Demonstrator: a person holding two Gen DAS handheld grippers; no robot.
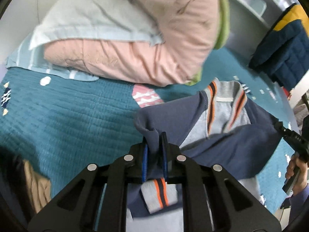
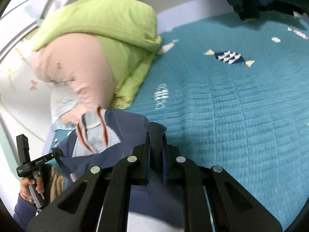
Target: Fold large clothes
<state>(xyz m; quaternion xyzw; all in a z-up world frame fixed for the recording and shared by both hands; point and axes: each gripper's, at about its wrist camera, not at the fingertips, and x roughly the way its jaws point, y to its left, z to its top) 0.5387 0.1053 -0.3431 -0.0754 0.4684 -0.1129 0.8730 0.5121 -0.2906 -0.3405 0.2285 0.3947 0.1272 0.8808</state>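
Observation:
A navy sweatshirt with a grey collar striped orange and black hangs lifted above a teal quilted bedspread. My left gripper is shut on a fold of its navy cloth, and a striped grey cuff dangles below the fingers. In the right wrist view the same sweatshirt stretches from the other gripper to mine. My right gripper is shut on its navy edge. Each view shows the opposite gripper in a person's hand: the right one pinching the cloth, the left one likewise.
A pink and green duvet with a pale pillow is piled at the head of the bed. A navy and yellow quilted garment hangs at the right. The bedspread lies flat with fish patterns.

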